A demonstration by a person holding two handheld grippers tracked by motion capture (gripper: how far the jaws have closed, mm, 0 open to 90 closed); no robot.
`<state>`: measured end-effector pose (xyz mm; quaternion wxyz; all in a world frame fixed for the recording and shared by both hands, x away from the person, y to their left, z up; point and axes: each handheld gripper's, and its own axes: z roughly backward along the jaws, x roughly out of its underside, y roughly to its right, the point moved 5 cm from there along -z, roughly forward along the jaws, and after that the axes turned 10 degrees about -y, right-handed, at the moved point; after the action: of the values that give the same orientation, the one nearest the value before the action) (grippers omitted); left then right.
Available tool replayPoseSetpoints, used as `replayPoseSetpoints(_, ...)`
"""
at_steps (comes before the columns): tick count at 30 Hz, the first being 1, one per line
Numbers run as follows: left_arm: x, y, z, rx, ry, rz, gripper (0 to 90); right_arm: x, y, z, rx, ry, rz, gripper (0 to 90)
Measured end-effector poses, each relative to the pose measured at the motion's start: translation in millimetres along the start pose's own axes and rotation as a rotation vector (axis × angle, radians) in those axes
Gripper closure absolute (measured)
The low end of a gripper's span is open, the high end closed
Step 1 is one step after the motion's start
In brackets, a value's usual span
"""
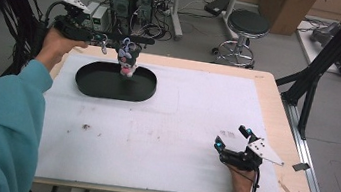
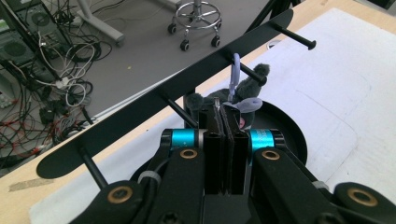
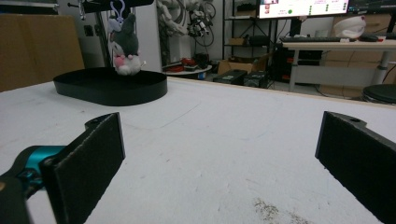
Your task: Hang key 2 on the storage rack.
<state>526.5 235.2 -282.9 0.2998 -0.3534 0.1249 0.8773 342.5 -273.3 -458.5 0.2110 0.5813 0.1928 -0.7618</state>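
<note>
Hanging at the far left of the surface (image 1: 179, 127), by a purple loop (image 2: 236, 70) from a peg (image 2: 252, 74) on a black bar (image 2: 140, 116): a small grey plush toy (image 1: 127, 62). Long way of the toy up and down, loop end on top, grey part above, pink and white part pointing down at the black oval tray (image 1: 89, 82). Just above the tray, not clearly touching it. Long way of the bar left to right along the far edge of the surface, pegs sticking out toward the near side. Held up in the air at the far left, close against the toy: the left claw (image 2: 219, 105), closed tight, pads pressed together with only a thin grey line between them. Hard to tell what that thin bit is, or whether it belongs to the toy. Resting low on the surface at the near right, well apart from the toy and tray: the right claw (image 1: 233, 137), wide open, with nothing between its two black pads (image 3: 93, 163), pointing across the surface toward the far tray.
</note>
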Motion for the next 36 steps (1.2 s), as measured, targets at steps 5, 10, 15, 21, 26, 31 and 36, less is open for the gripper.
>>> replayPoseSetpoints(5, 0.9, 0.4, -6.9, 0.003, -0.022, -0.008, 88.1, 0.2, -0.5, 0.0, 0.001, -0.002, -0.001, 0.6)
replayPoseSetpoints(10, 0.6, -0.4, -11.8, 0.003, -0.026, -0.008, 88.1, 0.0, -0.1, -0.2, 0.003, 0.001, 0.002, 0.6)
replayPoseSetpoints(15, 2.5, -5.1, -14.2, 0.001, -0.037, -0.002, 88.1, 0.2, -0.6, 0.0, 0.001, -0.002, -0.001, 0.6)
replayPoseSetpoints(21, 3.0, -8.8, -16.1, 0.004, -0.034, 0.007, 88.1, 0.1, -0.1, -0.2, 0.003, 0.000, 0.003, 0.6)
replayPoseSetpoints(26, 3.1, -11.8, -17.8, 0.004, -0.031, 0.016, 88.1, 0.1, 0.0, -0.1, 0.003, -0.002, 0.002, 0.6)
replayPoseSetpoints(31, 4.3, -15.3, -17.5, -0.001, -0.033, 0.020, 88.1, 0.1, -0.3, -0.2, 0.003, -0.002, 0.001, 0.6)
replayPoseSetpoints(36, 3.5, -15.7, -18.4, -0.007, -0.031, 0.021, 88.1, 0.1, -0.2, -0.3, 0.004, -0.002, 0.003, 0.6)
